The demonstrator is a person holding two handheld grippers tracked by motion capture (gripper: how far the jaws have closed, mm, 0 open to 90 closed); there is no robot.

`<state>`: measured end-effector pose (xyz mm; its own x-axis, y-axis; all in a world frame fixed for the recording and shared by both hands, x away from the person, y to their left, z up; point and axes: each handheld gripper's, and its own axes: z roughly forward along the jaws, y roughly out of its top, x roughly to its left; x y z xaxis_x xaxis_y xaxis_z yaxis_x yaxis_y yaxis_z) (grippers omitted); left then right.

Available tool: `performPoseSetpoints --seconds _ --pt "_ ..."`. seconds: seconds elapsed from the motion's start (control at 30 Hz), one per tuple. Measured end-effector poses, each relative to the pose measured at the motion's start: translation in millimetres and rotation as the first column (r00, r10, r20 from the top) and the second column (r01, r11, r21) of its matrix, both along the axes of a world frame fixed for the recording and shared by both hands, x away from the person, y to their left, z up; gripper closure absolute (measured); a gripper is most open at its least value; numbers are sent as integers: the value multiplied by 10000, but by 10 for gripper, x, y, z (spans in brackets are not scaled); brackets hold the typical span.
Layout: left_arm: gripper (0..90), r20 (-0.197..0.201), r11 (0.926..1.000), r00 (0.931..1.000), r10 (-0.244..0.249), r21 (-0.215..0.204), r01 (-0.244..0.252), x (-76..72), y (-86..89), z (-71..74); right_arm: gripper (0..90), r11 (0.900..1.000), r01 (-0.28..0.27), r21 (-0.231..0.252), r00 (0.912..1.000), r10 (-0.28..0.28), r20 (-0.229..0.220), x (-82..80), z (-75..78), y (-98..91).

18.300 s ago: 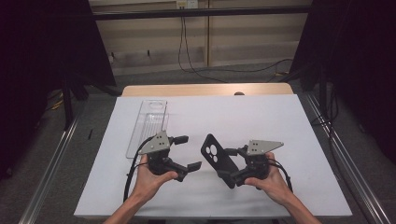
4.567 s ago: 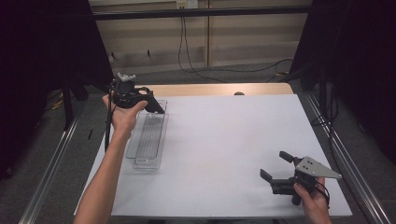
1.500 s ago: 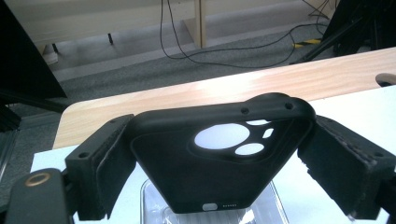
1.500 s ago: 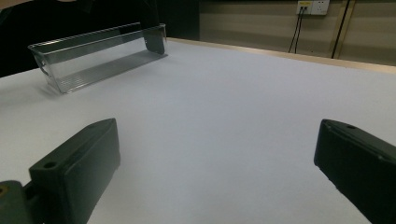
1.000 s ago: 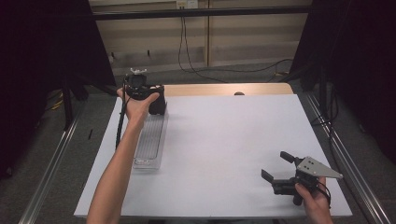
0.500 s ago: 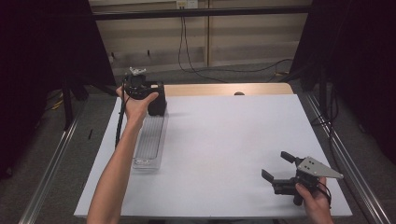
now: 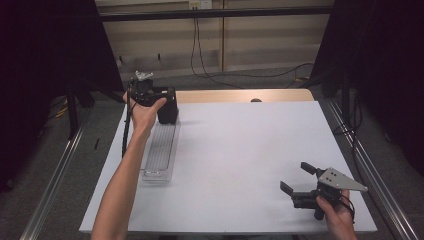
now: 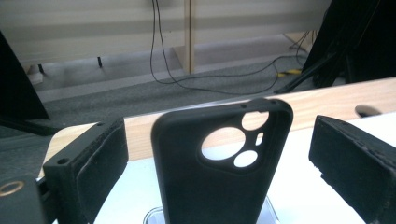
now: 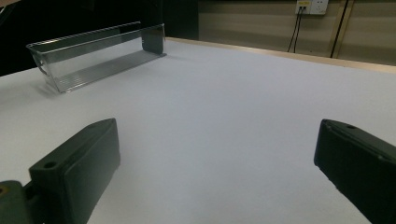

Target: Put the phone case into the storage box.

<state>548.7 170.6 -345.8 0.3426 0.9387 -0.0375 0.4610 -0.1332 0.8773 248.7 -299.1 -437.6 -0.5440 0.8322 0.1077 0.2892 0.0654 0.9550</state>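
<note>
My left tool (image 7: 161,100) is out at the far end of the clear tray (image 7: 161,150), and its jaws stand wide apart with the black phone case (image 8: 219,163) upright between them. In the left gripper view neither pad (image 8: 100,163) touches the case; there is a clear gap on both sides, so I count the tool as released. The case seems to stand on its short edge in the tray's far end, camera holes uppermost, leaning little if at all. I cannot see its foot well enough to say how it is propped.

To do this step well, I judge I should draw the left tool straight back along its own line, jaws kept wide, so neither pad clips the case and tips it. A case this thin and tall would topple from a slight knock, so a slow, level retreat suits it.

The tray lies lengthwise on the white bench (image 7: 250,150), and apart from the case at its far end its ribbed floor looks bare.

My right tool (image 7: 299,189) rests well away, low over the near right part of the bench, jaws spread and holding nothing.
</note>
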Motion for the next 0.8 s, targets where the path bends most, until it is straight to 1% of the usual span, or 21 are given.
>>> performPoseSetpoints --seconds 0.07,0.2,0.27,0.3,0.4,0.5,0.53,0.6,0.63,0.7,0.73,0.8 --pt "47 8 10000 10000 -6 90 6 -2 10 1 0 10000 -15 -28 10000 15 14 -1 0 -2" --pt "47 2 10000 10000 -33 61 33 -16 39 -6 0 10000 7 -35 10000 -7 21 0 -1 -5" --pt "47 -112 10000 9999 -36 -20 36 -30 50 -12 0 10000 21 -33 10000 -21 32 1 1 -5" --pt "47 -84 9999 9999 -59 -126 58 -37 50 -14 0 10000 11 -33 10000 -11 30 2 2 -4" --pt "47 70 9997 9999 -111 215 109 -63 54 -15 0 10000 22 -28 10000 -22 37 1 4 1" --pt "46 150 9999 9998 -153 -47 153 -87 83 -17 0 10000 27 -29 10000 -27 47 0 5 1" --pt "44 129 9997 9996 -234 -108 235 -94 97 -18 0 10000 34 -24 10000 -34 50 1 5 1" --pt "41 120 9996 9997 -208 -185 210 -111 123 -15 0 10000 34 -25 10000 -33 44 1 5 1" --pt "36 181 9992 9995 -268 -286 274 -122 139 -15 0 10000 42 -23 10000 -42 43 2 5 2" --pt "29 242 9969 9986 -481 -615 495 -149 166 -17 0 10000 40 -34 10000 -40 56 4 5 3" --pt "28 242 9965 9986 -470 -681 485 -162 171 -20 0 10000 46 -31 10000 -46 50 4 5 4" --pt "26 140 9954 9980 -618 -729 627 -187 181 -23 0 10000 58 -11 10000 -58 36 6 5 7"
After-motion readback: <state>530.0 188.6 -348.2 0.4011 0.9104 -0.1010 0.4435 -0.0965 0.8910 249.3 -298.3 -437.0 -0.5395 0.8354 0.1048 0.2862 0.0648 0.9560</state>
